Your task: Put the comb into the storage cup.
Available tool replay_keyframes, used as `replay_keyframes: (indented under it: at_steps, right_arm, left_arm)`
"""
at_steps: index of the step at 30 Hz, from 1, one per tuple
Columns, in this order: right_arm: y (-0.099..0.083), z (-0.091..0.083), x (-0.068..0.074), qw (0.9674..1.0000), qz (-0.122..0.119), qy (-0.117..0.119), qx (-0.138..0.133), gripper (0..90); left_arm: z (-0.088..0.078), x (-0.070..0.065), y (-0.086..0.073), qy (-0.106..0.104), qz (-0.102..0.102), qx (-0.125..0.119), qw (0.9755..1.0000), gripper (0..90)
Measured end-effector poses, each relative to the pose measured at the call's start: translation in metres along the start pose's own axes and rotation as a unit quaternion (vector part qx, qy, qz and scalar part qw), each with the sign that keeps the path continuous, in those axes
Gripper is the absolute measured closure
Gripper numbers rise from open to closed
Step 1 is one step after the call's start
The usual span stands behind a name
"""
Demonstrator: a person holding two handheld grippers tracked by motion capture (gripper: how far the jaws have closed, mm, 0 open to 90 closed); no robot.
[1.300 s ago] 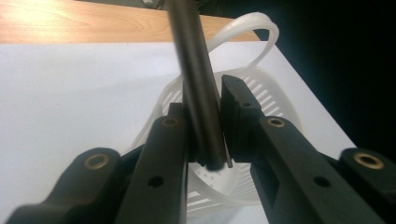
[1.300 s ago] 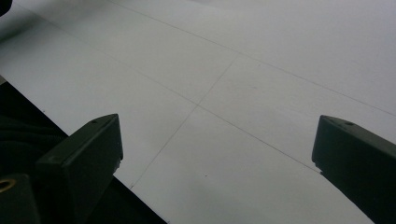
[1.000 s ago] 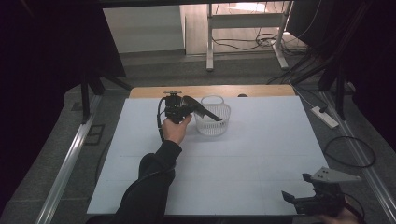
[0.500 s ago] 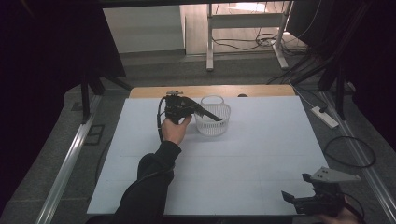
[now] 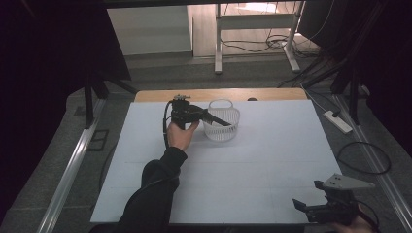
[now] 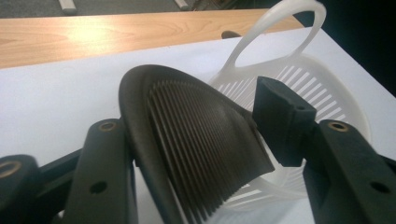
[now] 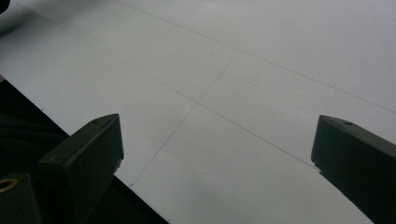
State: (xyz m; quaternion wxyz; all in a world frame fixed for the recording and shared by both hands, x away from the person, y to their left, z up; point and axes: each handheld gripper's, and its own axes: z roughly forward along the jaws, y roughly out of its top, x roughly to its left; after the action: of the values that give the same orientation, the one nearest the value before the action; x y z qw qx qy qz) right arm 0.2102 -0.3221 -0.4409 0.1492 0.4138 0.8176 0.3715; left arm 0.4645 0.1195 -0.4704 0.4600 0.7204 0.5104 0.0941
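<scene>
Left claw [image 6: 210,154] just opening, dark comb [image 6: 196,144] between jaws over white basket [image 6: 317,93], right claw [image 7: 210,158] apart.

A dark, perhaps black, long sleeve [image 5: 154,194] covers the left forearm. The left gripper [image 5: 219,120] is black with brass-coloured screws and a trailing black cable [image 5: 165,127]. The right gripper [image 5: 305,207] carries a grey three-cornered plate [image 5: 348,181].

no readable text, label, brand, number or sign on anything in view

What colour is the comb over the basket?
Black, with fine ridged teeth; the comb shows best in the left gripper view.
</scene>
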Motion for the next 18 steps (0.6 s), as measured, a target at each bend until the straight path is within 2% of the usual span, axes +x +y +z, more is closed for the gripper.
replay_keyframes:
  at_steps: [7, 14, 18]
  right_arm:
    - [0.0000, 0.0001, 0.0001, 1.0000, -0.001, 0.001, 0.001, 3.0]
    - [0.0001, 0.0004, 0.0005, 1.0000, -0.001, 0.001, 0.001, 3.0]
    - [0.0001, 0.0004, 0.0005, 1.0000, -0.002, 0.000, 0.001, 3.0]
  left_arm:
    - [0.0009, 0.0019, -0.0012, 0.000, 0.002, 0.000, 1.0000, 38.5]
    - [-0.0014, 0.0032, -0.0017, -0.001, 0.012, 0.000, 0.9999, 30.0]
    - [-0.0054, 0.0040, -0.0016, -0.003, 0.030, 0.002, 0.9995, 24.8]
